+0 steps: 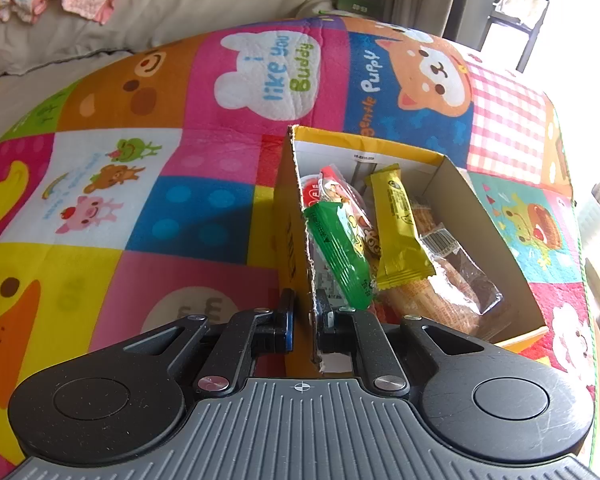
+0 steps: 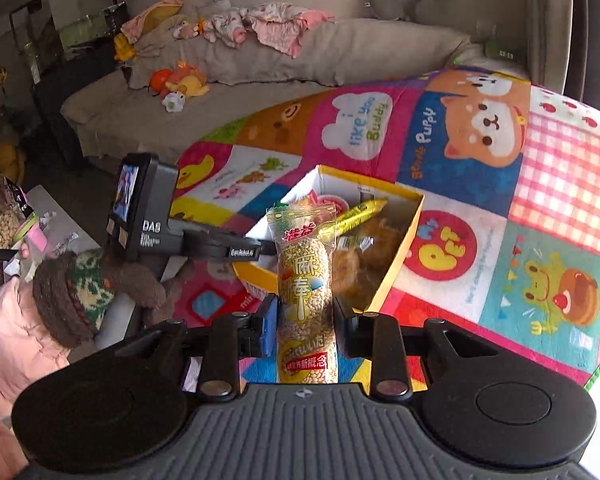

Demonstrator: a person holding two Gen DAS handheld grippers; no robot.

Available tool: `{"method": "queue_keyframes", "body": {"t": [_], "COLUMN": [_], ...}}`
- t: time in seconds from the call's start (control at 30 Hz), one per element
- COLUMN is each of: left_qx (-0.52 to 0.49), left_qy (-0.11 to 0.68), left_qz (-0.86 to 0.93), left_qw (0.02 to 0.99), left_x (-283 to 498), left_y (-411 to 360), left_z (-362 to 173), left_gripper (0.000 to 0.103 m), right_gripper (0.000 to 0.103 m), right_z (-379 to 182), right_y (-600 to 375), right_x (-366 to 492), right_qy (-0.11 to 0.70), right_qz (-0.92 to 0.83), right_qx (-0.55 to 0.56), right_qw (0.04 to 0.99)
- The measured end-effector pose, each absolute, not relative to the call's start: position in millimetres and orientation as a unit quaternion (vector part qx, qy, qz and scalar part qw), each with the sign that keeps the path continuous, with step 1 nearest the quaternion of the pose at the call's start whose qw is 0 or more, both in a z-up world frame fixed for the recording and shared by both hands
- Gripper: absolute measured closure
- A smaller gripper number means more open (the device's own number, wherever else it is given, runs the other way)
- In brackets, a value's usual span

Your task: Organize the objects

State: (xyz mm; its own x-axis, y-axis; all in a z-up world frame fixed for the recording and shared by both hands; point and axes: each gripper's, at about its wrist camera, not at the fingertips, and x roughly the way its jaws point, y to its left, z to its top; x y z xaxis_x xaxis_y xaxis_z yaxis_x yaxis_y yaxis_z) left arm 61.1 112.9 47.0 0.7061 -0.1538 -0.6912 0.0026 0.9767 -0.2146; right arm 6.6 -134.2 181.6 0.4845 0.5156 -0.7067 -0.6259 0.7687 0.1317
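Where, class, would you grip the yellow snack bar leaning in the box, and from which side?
Grip the yellow snack bar at its raised upper end, coming from above. It leans over the other packets in the yellow box, so that end stands free, while its lower end is wedged beside the green packet.

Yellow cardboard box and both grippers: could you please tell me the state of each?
Yellow cardboard box: open-topped, partly filled with snacks.
Left gripper: shut on the box's wall.
Right gripper: shut on a sesame stick packet, held above the box.
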Motion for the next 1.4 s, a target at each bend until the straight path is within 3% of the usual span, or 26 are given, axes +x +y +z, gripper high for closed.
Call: {"method": "queue_keyframes", "body": {"t": [0.2,0.43,0.87,0.93,1.3,1.4], "left_qx": [-0.104,-0.108,-0.108,-0.108,-0.108,-0.107], "left_qy": [0.380,0.380,0.379,0.379,0.379,0.380], "left_qz": [-0.044,-0.049,-0.050,-0.050,-0.050,-0.048], "left_qw": [0.918,0.918,0.918,0.918,0.918,0.918], "left_x": [62,62,63,62,63,63], "left_y": [114,116,115,115,115,115], "left_z": [46,45,45,46,45,45], "left_gripper": [0.091,0.091,0.090,0.090,0.090,0.091], "right_gripper": [0.075,0.075,0.073,0.067,0.062,0.048], "right_z": [190,141,126,128,122,115], "right_y": [-125,-113,-91,-90,-117,-129], "right_x": [66,132,136,135,119,97], "right_qy": [0.392,0.464,0.446,0.440,0.415,0.411], "right_qz": [0.312,0.242,0.221,0.220,0.218,0.249], "right_qx": [-0.009,0.063,0.025,0.021,-0.024,-0.045], "right_qw": [0.865,0.850,0.867,0.870,0.883,0.876]}}
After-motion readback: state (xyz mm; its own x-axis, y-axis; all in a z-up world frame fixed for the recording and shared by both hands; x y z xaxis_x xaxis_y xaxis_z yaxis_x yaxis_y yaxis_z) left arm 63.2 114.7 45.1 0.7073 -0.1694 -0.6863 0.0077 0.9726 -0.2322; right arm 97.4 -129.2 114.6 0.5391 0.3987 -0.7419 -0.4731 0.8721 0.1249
